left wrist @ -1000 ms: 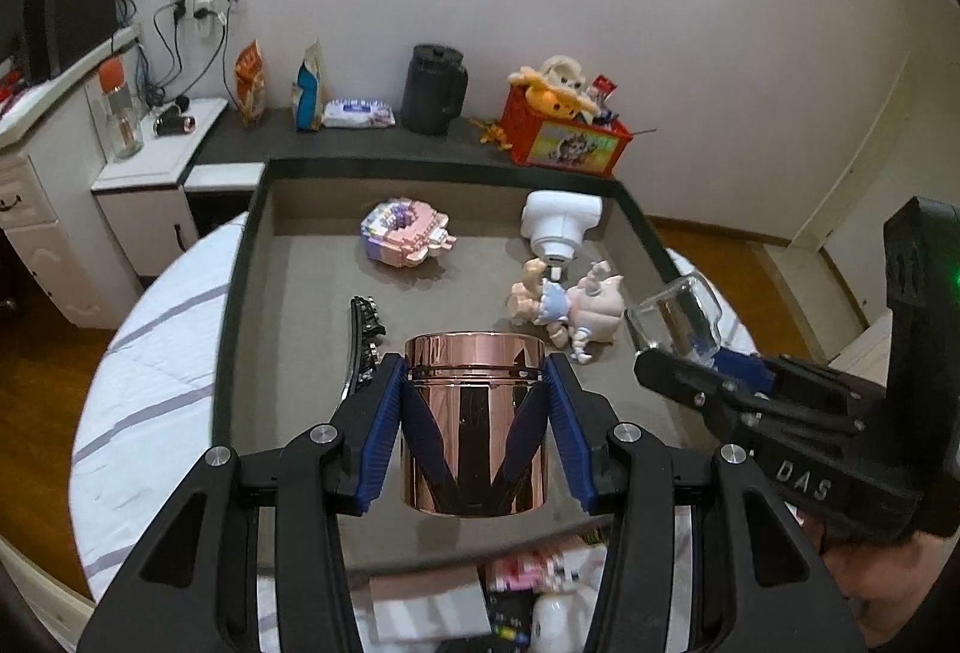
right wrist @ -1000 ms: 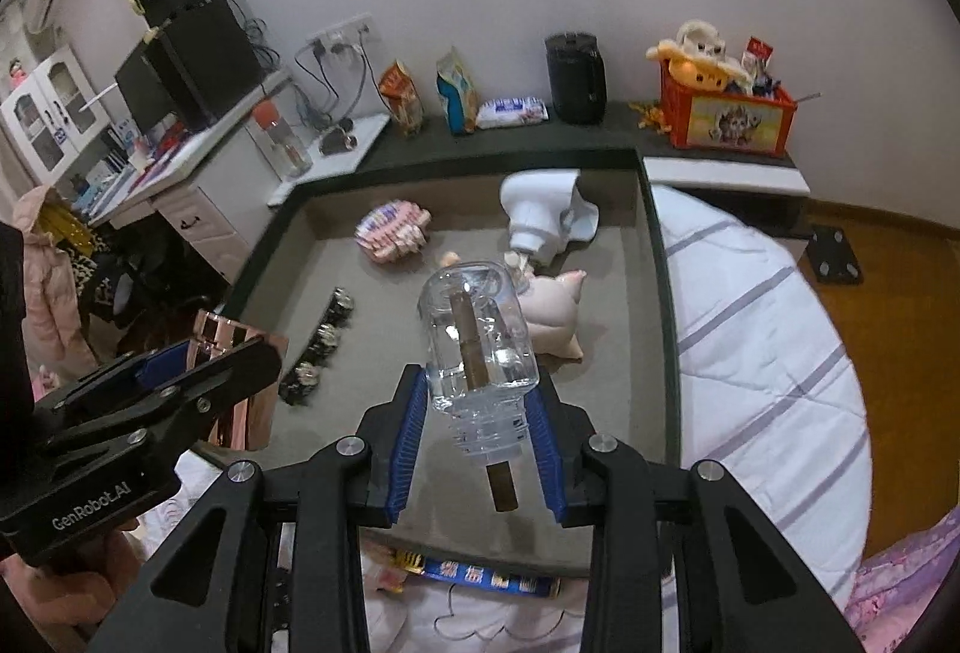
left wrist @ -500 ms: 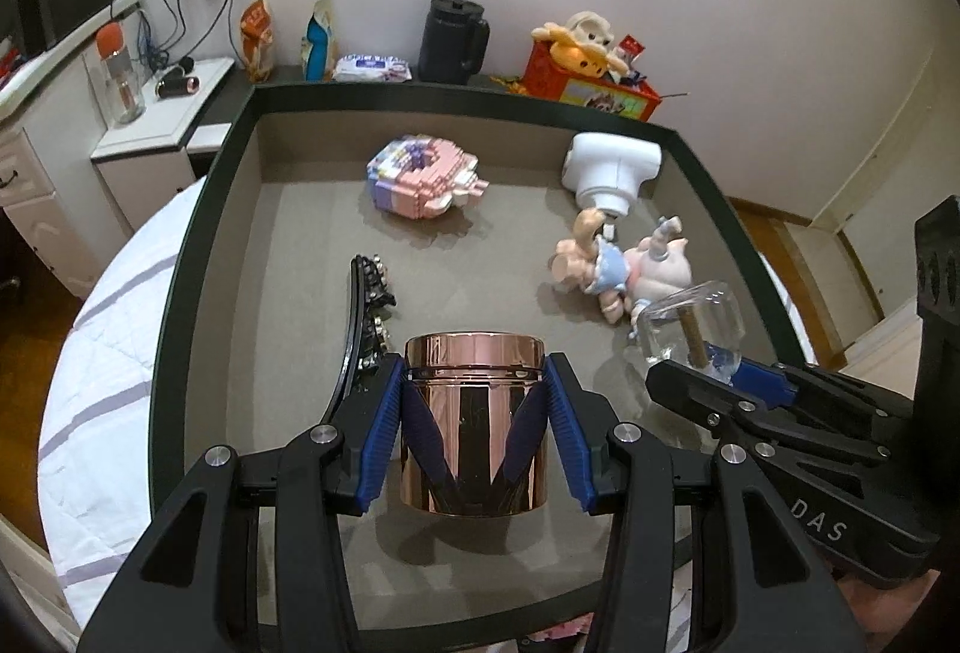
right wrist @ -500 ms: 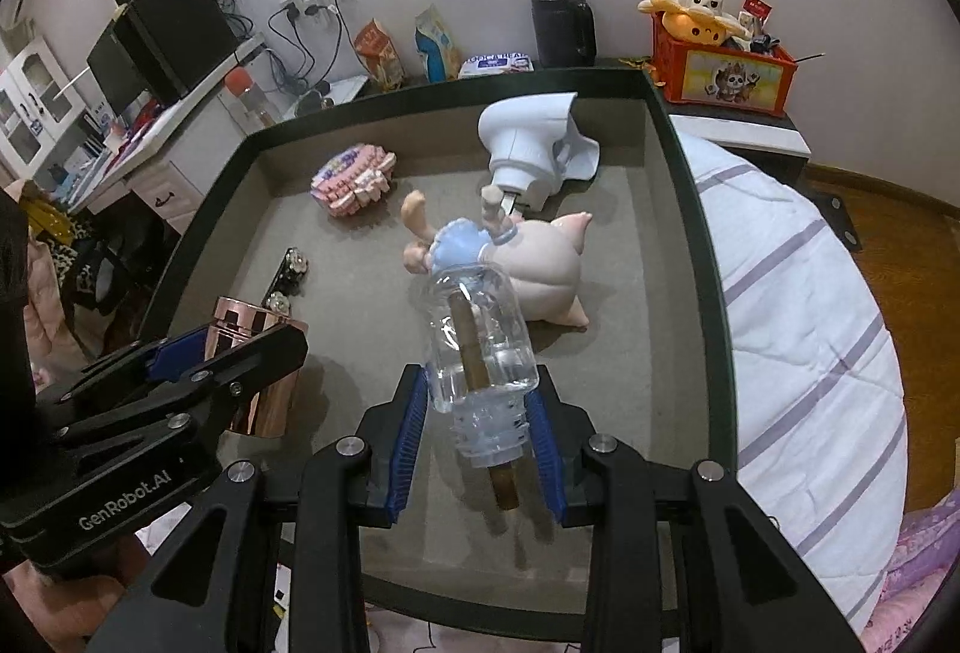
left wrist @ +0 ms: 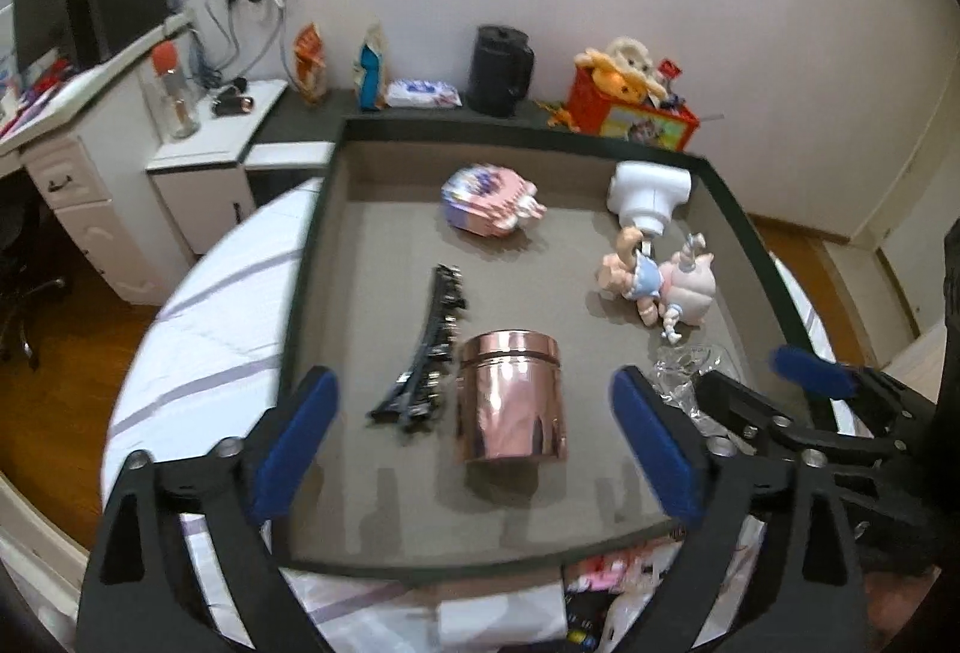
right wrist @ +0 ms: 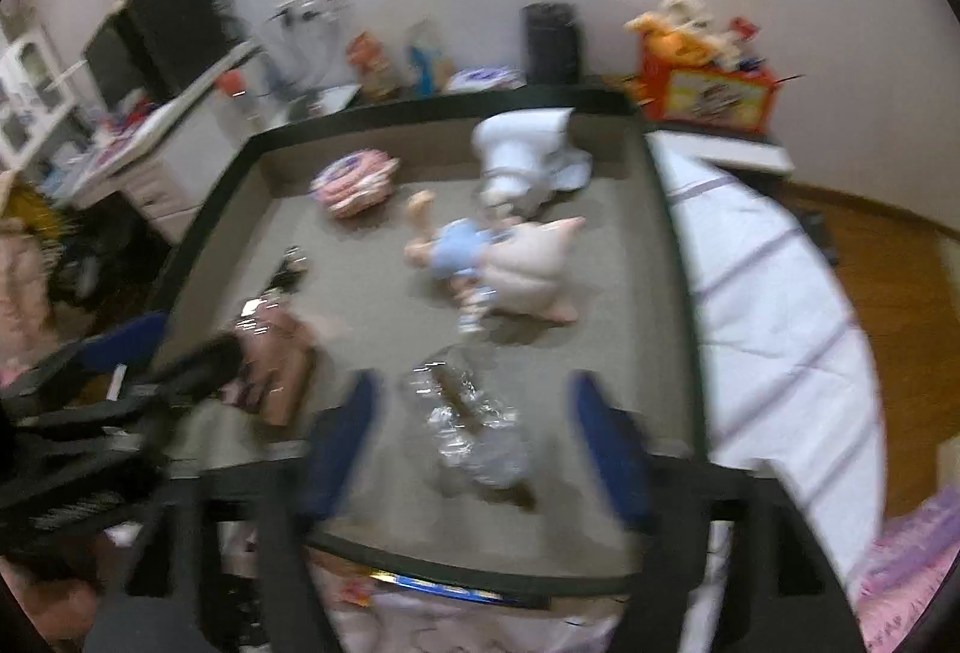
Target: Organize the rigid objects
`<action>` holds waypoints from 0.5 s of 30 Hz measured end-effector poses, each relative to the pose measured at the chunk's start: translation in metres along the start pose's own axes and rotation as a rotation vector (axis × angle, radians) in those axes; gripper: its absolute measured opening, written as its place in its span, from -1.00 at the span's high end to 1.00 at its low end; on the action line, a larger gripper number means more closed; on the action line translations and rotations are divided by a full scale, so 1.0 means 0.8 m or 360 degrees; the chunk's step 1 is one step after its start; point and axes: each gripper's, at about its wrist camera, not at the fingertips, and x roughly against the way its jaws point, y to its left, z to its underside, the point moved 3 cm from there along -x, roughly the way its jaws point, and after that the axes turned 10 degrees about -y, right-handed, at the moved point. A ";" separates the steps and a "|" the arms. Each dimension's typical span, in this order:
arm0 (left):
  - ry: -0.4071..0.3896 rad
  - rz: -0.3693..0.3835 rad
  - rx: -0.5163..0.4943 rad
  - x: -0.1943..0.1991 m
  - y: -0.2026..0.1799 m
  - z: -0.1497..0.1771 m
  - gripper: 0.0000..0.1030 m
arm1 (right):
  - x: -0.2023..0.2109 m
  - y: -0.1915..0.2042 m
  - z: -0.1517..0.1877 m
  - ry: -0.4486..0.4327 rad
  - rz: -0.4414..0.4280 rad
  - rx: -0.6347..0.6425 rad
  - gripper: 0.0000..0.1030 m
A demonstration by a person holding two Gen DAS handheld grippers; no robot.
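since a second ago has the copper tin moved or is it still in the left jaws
Yes. The copper tin has been released and stands on the tray floor beside the black hair clip; the left gripper jaws are open.

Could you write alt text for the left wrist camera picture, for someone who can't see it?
An open left gripper with blue pads frames a shiny copper canister standing upright in a dark-rimmed tray on a striped bed. A black hair clip lies left of it; a pink block toy, a doll and a white gadget lie beyond.
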 end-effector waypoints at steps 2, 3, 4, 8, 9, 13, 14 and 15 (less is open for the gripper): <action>-0.0042 -0.0018 -0.0003 0.019 0.006 0.000 -0.98 | 0.013 -0.004 0.000 -0.0048 -0.0037 -0.0040 -0.73; -0.0054 -0.0018 -0.0010 0.026 0.006 0.000 -0.98 | 0.018 -0.004 0.000 -0.0055 -0.0041 -0.0052 -0.73; -0.0067 -0.0018 -0.0015 0.036 0.007 0.000 -0.98 | 0.024 -0.004 0.002 -0.0070 -0.0035 -0.0054 -0.73; -0.0135 -0.0044 -0.0043 0.075 0.007 0.004 -0.99 | 0.049 0.000 0.009 -0.0114 -0.0036 -0.0067 -0.74; -0.0150 -0.0049 -0.0053 0.083 0.007 0.005 -0.99 | 0.055 0.001 0.011 -0.0125 -0.0042 -0.0071 -0.74; -0.0200 -0.0104 -0.0083 0.117 0.010 0.012 -0.99 | 0.078 0.009 0.018 -0.0152 -0.0048 -0.0081 -0.75; -0.0207 -0.0114 -0.0081 0.127 0.012 0.015 -0.99 | 0.085 0.011 0.020 -0.0163 -0.0057 -0.0082 -0.75; -0.0212 -0.0117 -0.0072 0.135 0.013 0.017 -0.99 | 0.095 0.014 0.023 -0.0180 -0.0068 -0.0080 -0.75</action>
